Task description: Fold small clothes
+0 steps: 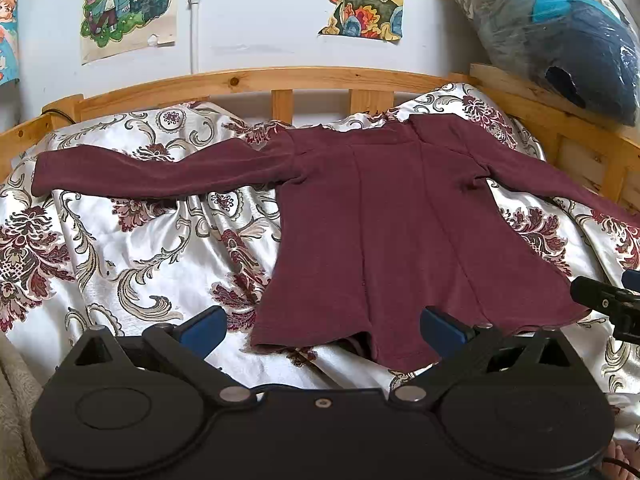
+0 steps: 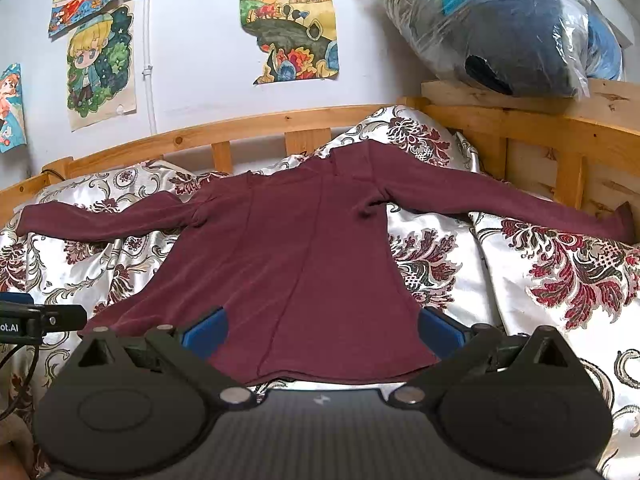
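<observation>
Both hand-held grippers, left (image 1: 322,326) and right (image 2: 322,326), gape wide, empty, above maroon shirt (image 1: 384,216).

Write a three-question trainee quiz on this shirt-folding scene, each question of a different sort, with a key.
1. True or false: the maroon shirt lies spread flat with both sleeves out.
2. The left gripper is: A open, B shut on the hem, C out of view.
3. Fill in: the shirt lies on a floral ____.

Key: 1 true. 2 A; the right gripper is open too. 3 bedspread.
</observation>
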